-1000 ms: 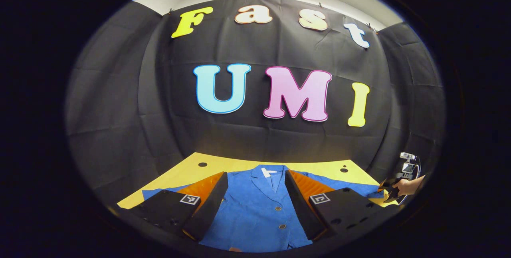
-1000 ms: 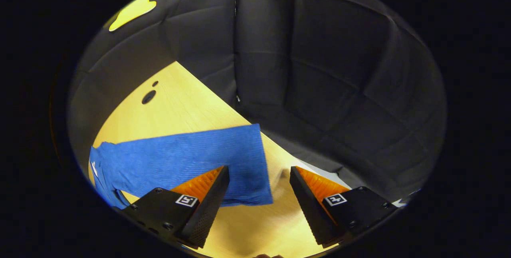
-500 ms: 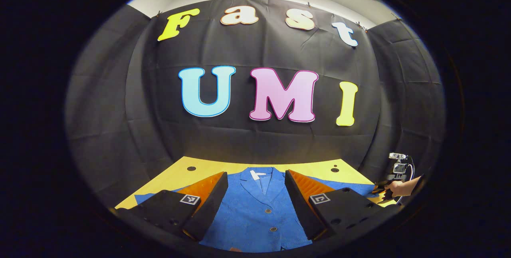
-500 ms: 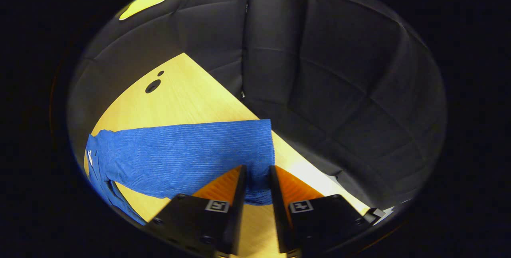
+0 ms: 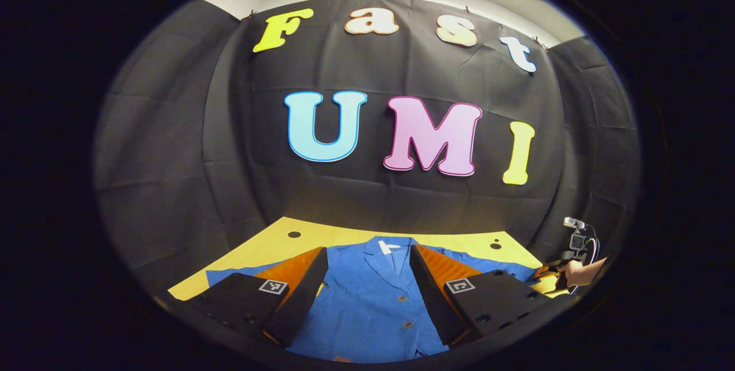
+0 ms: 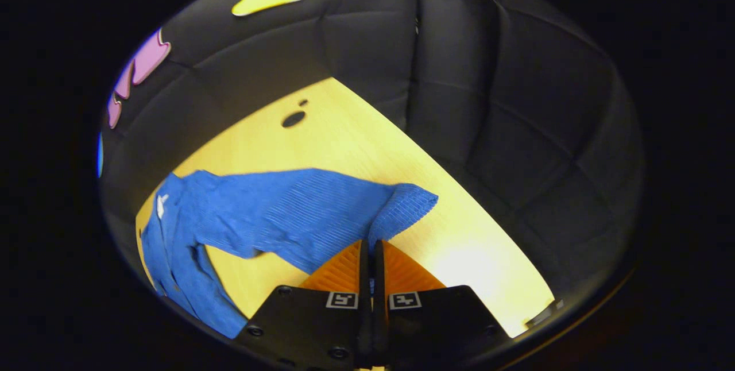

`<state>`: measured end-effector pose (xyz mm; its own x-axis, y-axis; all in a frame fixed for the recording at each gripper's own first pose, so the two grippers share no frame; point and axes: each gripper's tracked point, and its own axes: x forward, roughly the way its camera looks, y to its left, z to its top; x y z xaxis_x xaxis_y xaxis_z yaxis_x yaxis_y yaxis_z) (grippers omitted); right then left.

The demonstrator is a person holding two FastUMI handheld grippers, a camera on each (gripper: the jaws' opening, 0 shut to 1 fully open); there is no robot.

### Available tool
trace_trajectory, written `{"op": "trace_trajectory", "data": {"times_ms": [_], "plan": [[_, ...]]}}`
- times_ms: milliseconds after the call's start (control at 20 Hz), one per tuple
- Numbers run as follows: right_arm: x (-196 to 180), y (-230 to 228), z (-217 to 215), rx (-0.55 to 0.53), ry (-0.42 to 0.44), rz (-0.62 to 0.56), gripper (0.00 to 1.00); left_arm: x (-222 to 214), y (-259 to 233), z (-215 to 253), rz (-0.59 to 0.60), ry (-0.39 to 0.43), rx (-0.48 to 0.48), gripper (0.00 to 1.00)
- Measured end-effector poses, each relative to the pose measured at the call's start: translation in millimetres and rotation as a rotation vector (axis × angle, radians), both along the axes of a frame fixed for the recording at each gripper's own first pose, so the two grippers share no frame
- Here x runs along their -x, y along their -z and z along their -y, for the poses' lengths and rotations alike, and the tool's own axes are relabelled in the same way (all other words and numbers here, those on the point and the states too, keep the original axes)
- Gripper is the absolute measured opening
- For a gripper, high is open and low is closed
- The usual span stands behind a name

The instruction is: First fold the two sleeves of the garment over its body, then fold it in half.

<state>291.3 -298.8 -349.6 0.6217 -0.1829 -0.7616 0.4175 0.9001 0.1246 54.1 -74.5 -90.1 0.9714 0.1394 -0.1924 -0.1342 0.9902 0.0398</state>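
Yellow table (image 6: 459,233), right hand-held gripper (image 6: 371,247) pinching sleeve (image 6: 321,216)

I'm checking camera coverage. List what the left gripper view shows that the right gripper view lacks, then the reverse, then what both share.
Left gripper view alone: the jacket's collar and buttons between the open left gripper, plus a hand holding the other gripper.

Right gripper view alone: the right gripper shut on the sleeve, cuff end lifted.

Both: the blue jacket on the yellow table.
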Motion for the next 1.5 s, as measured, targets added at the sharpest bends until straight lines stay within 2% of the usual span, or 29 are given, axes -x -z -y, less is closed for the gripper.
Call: {"op": "trace_trajectory", "data": {"times_ms": [150,350,600,750,900,1100,1200,1250,1300,1500], "plan": [[-29.4,-33.0,-55.2,-0.017,-0.091,0.072,0.05,6.9,6.5,-11.5,-0.007,-0.020,0.003,0.82],[-64.7,-54.7,-148.7,-0.078,-0.225,0.126,0.05,16.0,6.5,-30.1,0.004,-0.064,0.006,0.82],[-79.9,-64.4,-315.2,-0.187,-0.427,0.136,0.05,23.0,7.7,-65.3,0.023,-0.138,0.002,0.82],[-62.8,-66.4,-414.8,-0.250,-0.550,0.108,0.05,29.8,6.2,-93.4,0.032,-0.197,0.013,0.82],[-48.3,-61.0,-491.9,-0.290,-0.653,0.079,0.04,36.6,7.6,-120.9,0.036,-0.246,0.017,0.82],[-36.0,-31.5,-568.6,-0.332,-0.733,0.038,0.05,43.1,23.5,-154.1,0.024,-0.299,0.056,0.82],[-34.0,-13.6,-586.2,-0.312,-0.732,0.036,0.04,41.3,25.8,-168.3,0.047,-0.318,0.097,0.82],[-31.1,-9.1,-592.4,-0.321,-0.716,0.040,0.00,38.8,31.1,-175.8,0.054,-0.329,0.113,0.82],[-31.6,-3.7,-595.7,-0.322,-0.699,0.036,0.05,35.4,36.5,-183.4,0.058,-0.341,0.123,0.82],[-23.6,1.3,-570.3,-0.250,-0.683,0.066,0.95,23.9,65.0,-221.8,0.023,-0.413,0.171,0.81]]}}
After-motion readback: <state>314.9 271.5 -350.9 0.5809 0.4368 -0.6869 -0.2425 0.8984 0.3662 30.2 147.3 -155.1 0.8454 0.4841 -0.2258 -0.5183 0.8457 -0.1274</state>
